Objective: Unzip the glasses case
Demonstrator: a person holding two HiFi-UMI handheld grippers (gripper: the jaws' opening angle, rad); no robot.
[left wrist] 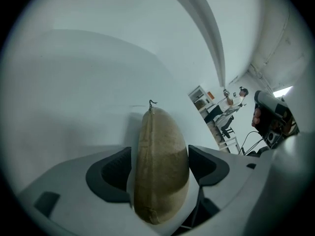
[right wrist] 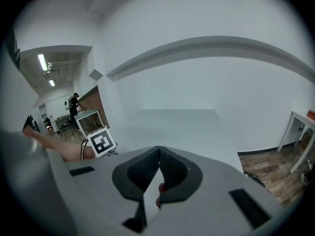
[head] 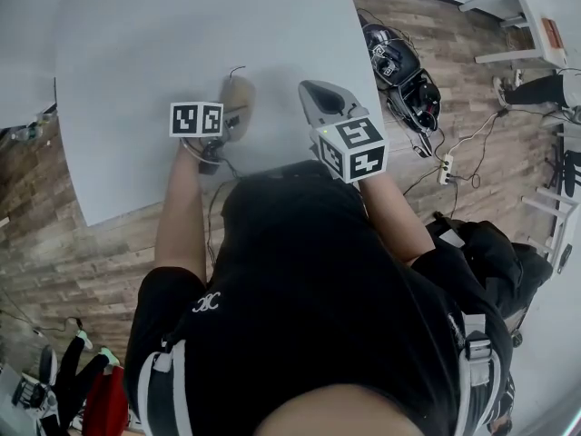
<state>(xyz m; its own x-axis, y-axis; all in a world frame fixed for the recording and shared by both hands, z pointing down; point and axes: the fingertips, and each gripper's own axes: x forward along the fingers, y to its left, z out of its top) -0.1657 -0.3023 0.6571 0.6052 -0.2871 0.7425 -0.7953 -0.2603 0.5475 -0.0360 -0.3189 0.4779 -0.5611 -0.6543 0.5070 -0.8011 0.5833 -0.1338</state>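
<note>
A tan fabric glasses case (head: 239, 96) lies on the white table (head: 163, 44), its narrow end pointing away from me. In the left gripper view the case (left wrist: 160, 161) stands between my left gripper's (left wrist: 158, 167) jaws, which are open; a strip of table shows beside the left pad (left wrist: 112, 173), and the right pad (left wrist: 206, 163) sits close to the fabric. The small zipper pull (left wrist: 151, 103) is at the case's far tip. My right gripper (head: 320, 98) hovers to the right of the case, shut and empty (right wrist: 158, 151).
The table's right edge (head: 368, 71) runs close to my right gripper. Beyond it, on the wooden floor, lie dark bags (head: 404, 71), cables and a power strip (head: 445, 166). The left gripper's marker cube (right wrist: 101, 142) shows in the right gripper view.
</note>
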